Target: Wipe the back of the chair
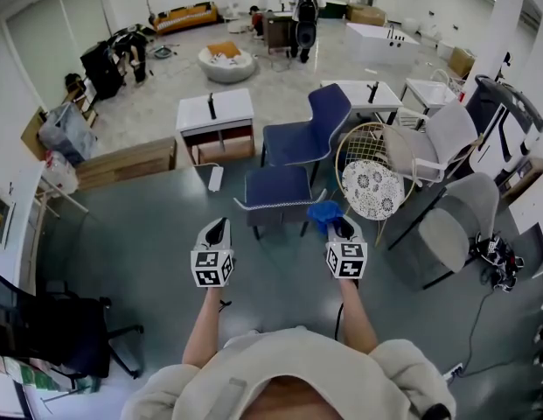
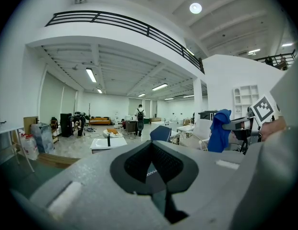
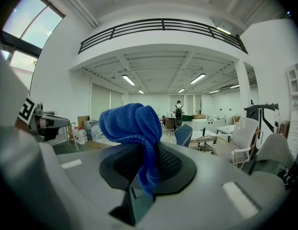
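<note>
With right gripper [image 1: 340, 227] clamped on blue cloth [image 3: 134, 128] by one fold only (bulk bunched above the jaws) and left gripper [image 1: 217, 231] closed and empty, guard against cloth slipping free under wiping drag on blue chair [image 1: 276, 186] just ahead.

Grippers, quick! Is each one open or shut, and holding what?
Left gripper: shut, holding nothing.
Right gripper: shut on the blue cloth.

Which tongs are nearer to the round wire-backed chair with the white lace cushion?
Right. The right tongs, shut on a blue towelling cloth, are just short of the wire-backed chair, at its left in the head view; the left tongs lie well farther left.
</note>
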The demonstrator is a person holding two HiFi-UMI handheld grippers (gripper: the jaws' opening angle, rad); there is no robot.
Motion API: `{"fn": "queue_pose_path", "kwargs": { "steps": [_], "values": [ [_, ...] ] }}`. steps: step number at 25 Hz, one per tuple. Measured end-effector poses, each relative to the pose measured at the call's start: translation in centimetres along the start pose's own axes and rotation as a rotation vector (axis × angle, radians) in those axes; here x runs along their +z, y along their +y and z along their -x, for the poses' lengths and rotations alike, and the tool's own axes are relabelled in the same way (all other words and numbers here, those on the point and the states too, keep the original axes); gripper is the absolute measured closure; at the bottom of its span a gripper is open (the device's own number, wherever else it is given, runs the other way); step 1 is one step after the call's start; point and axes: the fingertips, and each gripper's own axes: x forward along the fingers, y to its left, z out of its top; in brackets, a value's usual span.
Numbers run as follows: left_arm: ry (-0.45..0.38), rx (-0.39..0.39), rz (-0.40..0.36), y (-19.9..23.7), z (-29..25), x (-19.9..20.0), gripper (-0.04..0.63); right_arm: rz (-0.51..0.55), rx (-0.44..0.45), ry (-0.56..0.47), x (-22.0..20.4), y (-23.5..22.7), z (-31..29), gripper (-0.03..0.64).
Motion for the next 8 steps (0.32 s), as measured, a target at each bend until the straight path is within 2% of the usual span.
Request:
{"fn": "queue_pose_path", "kwargs": {
  "steps": [8],
  "values": [
    [-0.011, -0.001, -0.002, 0.36, -0.42, 0.46, 0.592, 0.001, 0.006, 0.010, -0.43, 0.36, -0.57, 0.549]
  ]
}}
